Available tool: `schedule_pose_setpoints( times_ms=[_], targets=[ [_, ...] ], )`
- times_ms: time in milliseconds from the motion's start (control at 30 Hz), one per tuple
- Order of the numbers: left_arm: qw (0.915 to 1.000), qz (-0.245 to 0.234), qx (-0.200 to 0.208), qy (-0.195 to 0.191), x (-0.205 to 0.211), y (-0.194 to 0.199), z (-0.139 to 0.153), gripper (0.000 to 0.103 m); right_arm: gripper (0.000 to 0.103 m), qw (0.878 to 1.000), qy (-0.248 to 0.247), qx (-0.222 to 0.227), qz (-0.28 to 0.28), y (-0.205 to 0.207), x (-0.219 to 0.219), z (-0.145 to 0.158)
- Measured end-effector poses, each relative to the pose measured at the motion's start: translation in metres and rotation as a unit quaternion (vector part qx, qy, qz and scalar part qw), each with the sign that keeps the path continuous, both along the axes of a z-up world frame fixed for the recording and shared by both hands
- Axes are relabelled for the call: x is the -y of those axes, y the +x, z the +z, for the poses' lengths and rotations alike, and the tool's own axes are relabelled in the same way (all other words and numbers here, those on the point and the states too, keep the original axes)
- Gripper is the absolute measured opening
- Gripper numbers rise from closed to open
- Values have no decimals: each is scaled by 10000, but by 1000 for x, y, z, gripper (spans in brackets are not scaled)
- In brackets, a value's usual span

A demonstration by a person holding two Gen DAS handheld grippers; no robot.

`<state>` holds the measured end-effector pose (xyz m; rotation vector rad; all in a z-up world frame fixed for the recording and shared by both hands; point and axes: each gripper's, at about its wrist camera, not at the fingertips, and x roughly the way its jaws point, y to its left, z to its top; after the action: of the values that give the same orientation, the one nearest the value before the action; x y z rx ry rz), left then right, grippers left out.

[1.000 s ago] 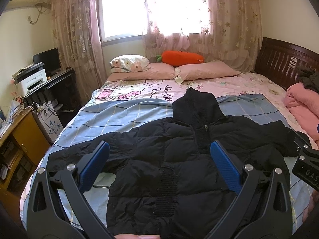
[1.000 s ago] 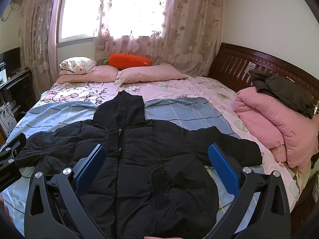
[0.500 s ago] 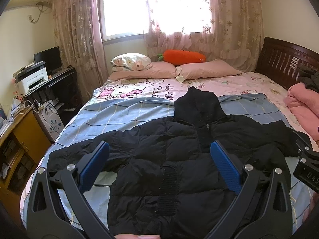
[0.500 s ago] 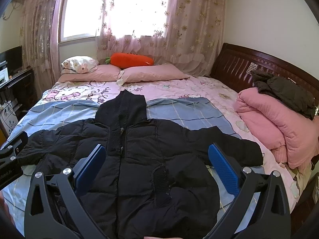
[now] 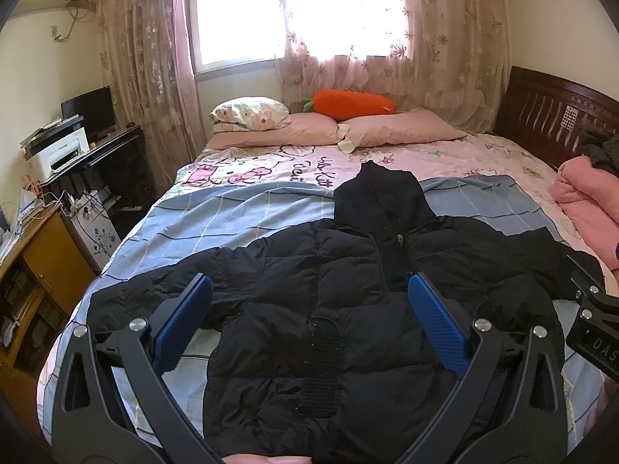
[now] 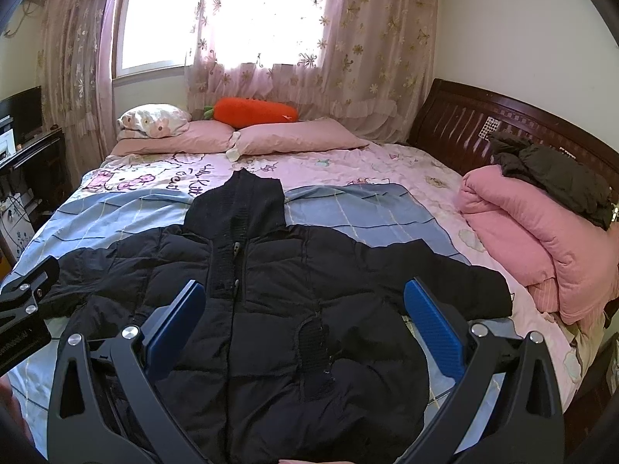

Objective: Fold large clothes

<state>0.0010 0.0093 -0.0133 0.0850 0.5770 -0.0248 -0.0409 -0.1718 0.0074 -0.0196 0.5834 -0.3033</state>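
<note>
While both tongs hang above the foot edge of the bed (image 5: 240,212), neither touches anything. Left tongs (image 5: 309,309): blue pads spread wide apart, nothing between them. Right tongs (image 6: 305,309): likewise spread wide, nothing held.

Black puffer jacket (image 6: 278,309): lies flat, front up, zipped, on the blue striped sheet (image 6: 116,216) across the near half of the bed. Hood (image 6: 240,201) points toward the pillows (image 6: 294,139) at the far edge; both sleeves extend outward toward the side edges.

An orange carrot cushion (image 6: 255,110) rests behind the pillows. Folded pink quilt (image 6: 541,239), at the bed's right edge, carries a dark garment (image 6: 557,178). A desk (image 5: 104,154) stands beside the left edge.
</note>
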Motion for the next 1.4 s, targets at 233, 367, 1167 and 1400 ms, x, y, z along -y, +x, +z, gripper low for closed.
schedule_pose_setpoints(
  times_ms=[233,367,1167,1400],
  targets=[
    [10000,7,-96,-10,0,6,-4,101,102,10000,44,-31,-26,2,2,-4],
    [9999,8,-134,-13,2,6,-6,101,102,9999,50,-97,-41,5,4,-8],
    [9977,4,-653,-180,0,186,-21,101,102,9832,1070,-1337,632,172,56,-75],
    [9928,-552,-716,-784,35,399,-82,101,102,9700,1427,-1222,1541,391,105,-119]
  ],
)
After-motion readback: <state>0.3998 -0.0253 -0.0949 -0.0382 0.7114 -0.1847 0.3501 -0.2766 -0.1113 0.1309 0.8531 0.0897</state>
